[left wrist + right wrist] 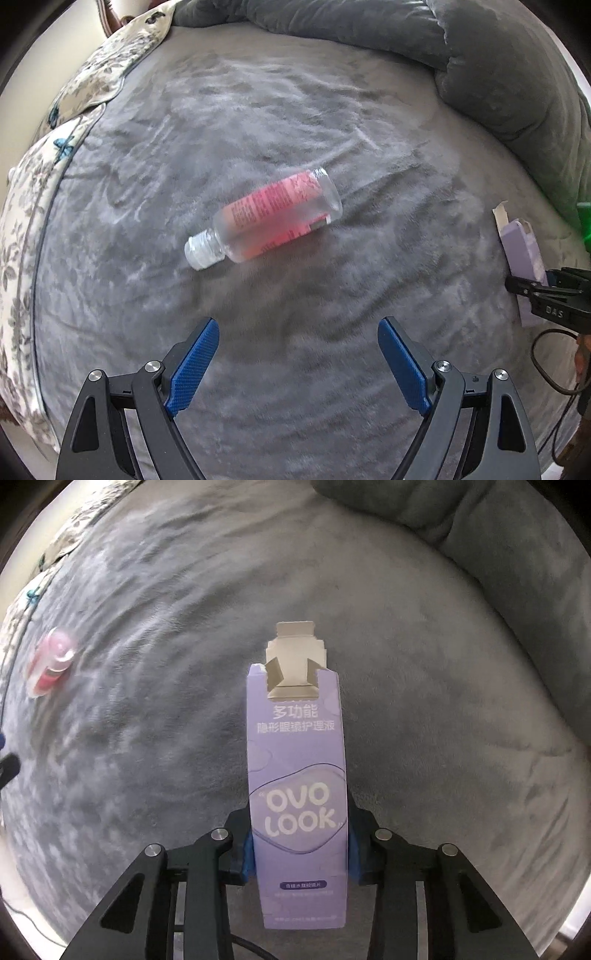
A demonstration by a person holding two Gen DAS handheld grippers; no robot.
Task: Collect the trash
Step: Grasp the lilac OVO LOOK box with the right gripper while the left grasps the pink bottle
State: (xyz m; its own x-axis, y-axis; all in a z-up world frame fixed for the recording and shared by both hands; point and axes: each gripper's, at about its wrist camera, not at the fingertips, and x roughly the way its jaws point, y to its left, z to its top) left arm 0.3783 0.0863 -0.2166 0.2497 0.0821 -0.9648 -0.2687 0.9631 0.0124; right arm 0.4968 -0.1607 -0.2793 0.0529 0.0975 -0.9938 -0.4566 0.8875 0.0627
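The plastic bottle point(264, 218) lies on its side on the grey bed cover point(258, 110), ahead of our left tool point(297, 363) and a little to its left, with the capped neck turned toward us and to the left and the flat base away to the right. It is clear, wears a pink label and looks nearly empty, so we judge it light, fairly stiff, smooth and ready to roll on the soft plush. The labelled belly, across its width, seems the best place to take hold; the neck is narrow and the cap would slip. Our left tool stands wide, its blue pads point(192, 369) well apart and holding nothing, above the cover and short of the bottle.

The purple carton point(297, 794) sits clamped in our right tool point(297, 853), gripped by its lower half on the two narrow sides, its torn-open top flaps pointing forward and away from us. It is thin cardboard, light and probably empty, so we expect it to crush under a hard squeeze.

Beyond both tools a rolled grey duvet point(480, 74) runs along the far edge and round to the right, and floral pillows point(44, 147) line the left side. A green object point(585, 221) shows just past the carton at the right rim, too cropped to name.
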